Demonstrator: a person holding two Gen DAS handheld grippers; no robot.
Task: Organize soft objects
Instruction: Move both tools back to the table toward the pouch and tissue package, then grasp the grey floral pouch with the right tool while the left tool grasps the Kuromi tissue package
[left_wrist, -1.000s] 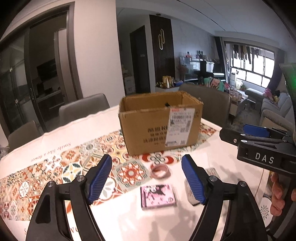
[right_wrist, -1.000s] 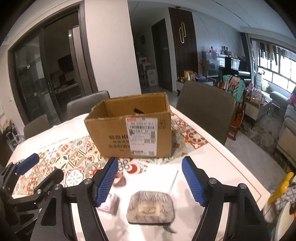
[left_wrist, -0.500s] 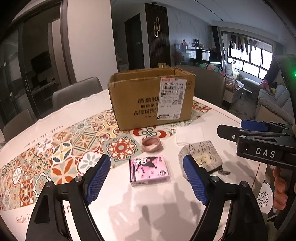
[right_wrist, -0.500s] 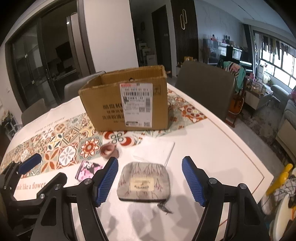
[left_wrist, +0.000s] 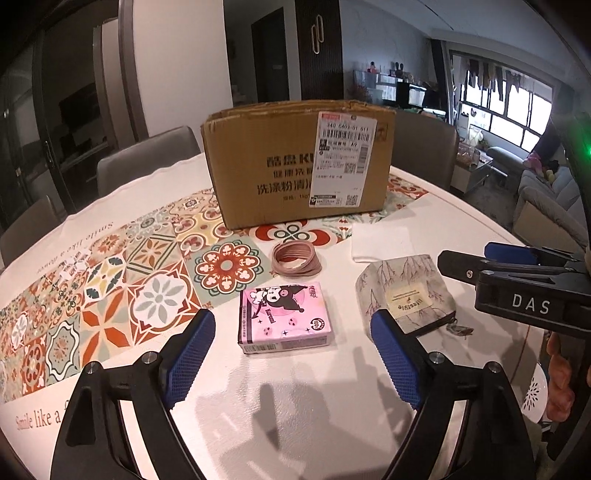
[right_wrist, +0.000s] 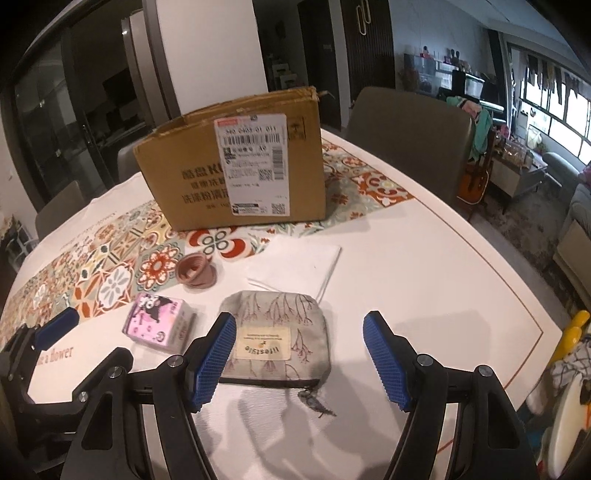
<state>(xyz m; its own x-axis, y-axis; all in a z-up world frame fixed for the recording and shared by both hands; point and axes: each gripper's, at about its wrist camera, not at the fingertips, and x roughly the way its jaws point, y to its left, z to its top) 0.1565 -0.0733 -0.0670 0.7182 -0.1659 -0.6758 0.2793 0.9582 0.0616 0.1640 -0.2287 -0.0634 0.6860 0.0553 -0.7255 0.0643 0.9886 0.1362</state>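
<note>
In the left wrist view, the left gripper (left_wrist: 291, 354) fills the bottom of the frame with its blue pads spread wide; its jaws have just been opening, with nothing pressed between them. A pink tissue pack (left_wrist: 284, 319) lies on the table (left_wrist: 295, 424) at the centre, just beyond the gap between the pads. Above it sits a bundle of pink hair ties (left_wrist: 296, 259), and above that a cardboard box (left_wrist: 295, 162) stands on a patterned runner (left_wrist: 122, 280). A grey pouch (left_wrist: 404, 291) lies at centre right, with a white napkin (left_wrist: 384, 240) just above it. The right gripper (left_wrist: 517, 280) reaches in from the right edge.

In the right wrist view, the right gripper (right_wrist: 299, 358) is parted at the bottom, pads touching nothing. The grey pouch (right_wrist: 275, 332) lies between and just beyond the pads. The white napkin (right_wrist: 295, 267) lies above it, the tissue pack (right_wrist: 159, 325) at lower left, the hair ties (right_wrist: 195, 271) above that. The box (right_wrist: 236, 162) stands at upper centre.
</note>
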